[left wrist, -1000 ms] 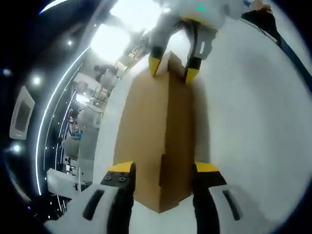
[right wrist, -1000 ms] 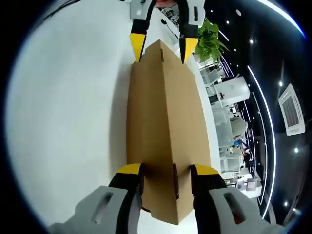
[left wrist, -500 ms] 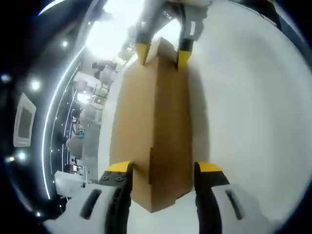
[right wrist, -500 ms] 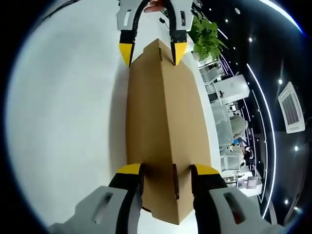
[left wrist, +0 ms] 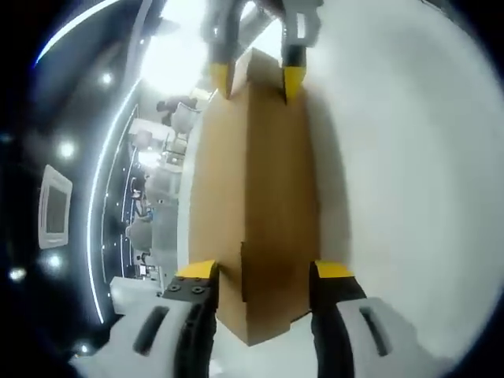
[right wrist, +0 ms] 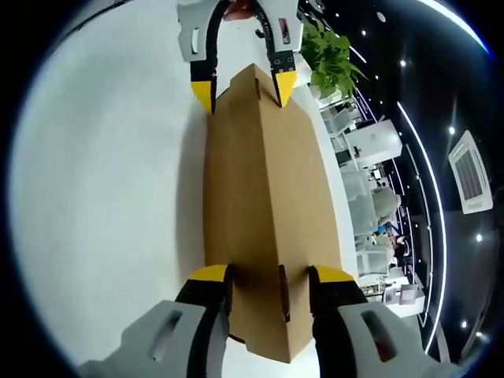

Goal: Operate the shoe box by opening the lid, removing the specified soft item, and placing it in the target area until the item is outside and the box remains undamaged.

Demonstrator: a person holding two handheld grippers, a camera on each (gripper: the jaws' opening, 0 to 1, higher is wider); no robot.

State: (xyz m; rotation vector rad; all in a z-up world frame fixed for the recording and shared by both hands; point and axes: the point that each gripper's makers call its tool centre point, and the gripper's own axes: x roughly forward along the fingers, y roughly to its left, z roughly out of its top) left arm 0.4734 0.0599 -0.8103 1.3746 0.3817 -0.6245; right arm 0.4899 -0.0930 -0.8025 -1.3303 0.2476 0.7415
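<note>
Since a second ago the left gripper (left wrist: pixel 256 272) has slid its jaws further onto the near end of the shoe box (left wrist: pixel 256 197); seen from the right gripper view, it now straddles the far end of the box (right wrist: pixel 264 197) with its yellow tips down past the top corner, where before those tips sat a bit off it. The right gripper (right wrist: pixel 268 276) hasn't really budged.

So the box is a plain brown cardboard one, lid on, lying long-ways on a white table (right wrist: pixel 102 197) with one long edge pointing at each camera. It's pinched between the two tools, one at each short end.

From the left gripper view, the yellow-tipped jaws sit on either side of the box's near corner, right against the cardboard as far as I can see, so that one looks clamped onto the box end. The right gripper shows up at the far end (left wrist: pixel 256 75), its tips on both sides of the top corner.

From the right gripper view it's the same story mirrored: jaws hugging the near end, touching the cardboard on both faces, so it's gripping the box too. A small slit or tab shows in the end panel between the jaws.

Off the table edge there's a leafy green plant (right wrist: pixel 331 59) and some white chairs and desks (right wrist: pixel 370 205) further back, under a dark ceiling with spot lights.
</note>
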